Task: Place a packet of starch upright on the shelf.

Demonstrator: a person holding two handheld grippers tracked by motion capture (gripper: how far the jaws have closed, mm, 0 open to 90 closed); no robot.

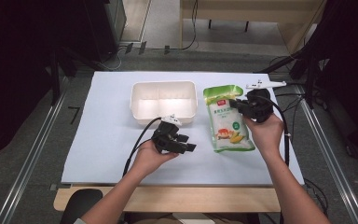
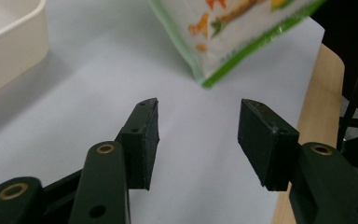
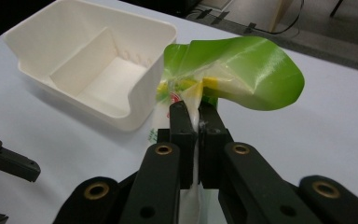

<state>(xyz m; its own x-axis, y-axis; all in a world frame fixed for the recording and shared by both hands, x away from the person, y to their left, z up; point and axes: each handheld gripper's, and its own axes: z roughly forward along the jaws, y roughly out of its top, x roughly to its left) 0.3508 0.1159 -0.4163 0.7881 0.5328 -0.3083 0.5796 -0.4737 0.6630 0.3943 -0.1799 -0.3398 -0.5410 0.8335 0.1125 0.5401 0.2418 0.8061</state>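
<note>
Green-edged snack pouch [image 1: 227,120], pinched near its top by the shut right claw [image 3: 196,122], hangs at three o'clock of the empty white bin [image 1: 164,102], not yet inside, while the left claw [image 2: 196,135] gapes empty.

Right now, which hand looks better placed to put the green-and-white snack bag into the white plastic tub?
Probably the right: the right gripper is shut on the green-and-white snack bag beside the white plastic tub, while the left gripper is open with nothing between its jaws.
</note>
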